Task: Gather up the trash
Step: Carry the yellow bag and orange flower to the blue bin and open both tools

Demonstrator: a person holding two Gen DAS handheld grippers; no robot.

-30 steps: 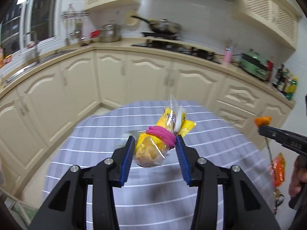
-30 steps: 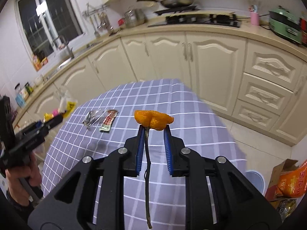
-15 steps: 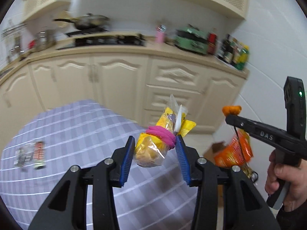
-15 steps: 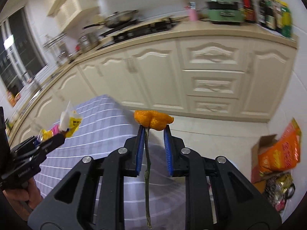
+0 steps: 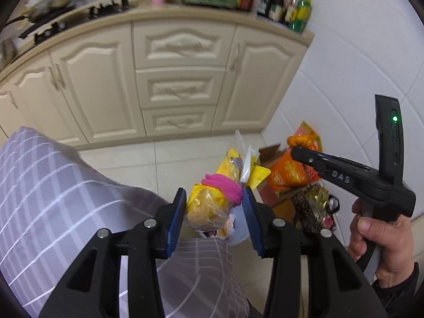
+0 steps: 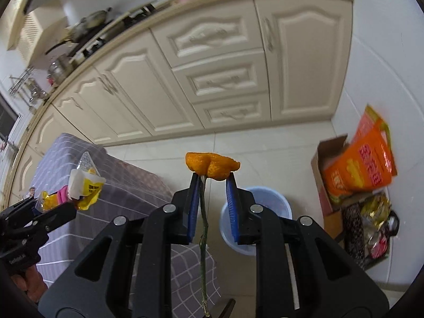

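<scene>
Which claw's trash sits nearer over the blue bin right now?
The right claw, gripping the orange peel with its stem. The blue bin lies just beyond its fingertips, while the left claw holds the yellow snack bag off over the table.

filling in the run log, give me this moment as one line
left gripper: shut on yellow plastic snack bag | right gripper: shut on orange peel | light blue plastic bin: on floor below
</scene>
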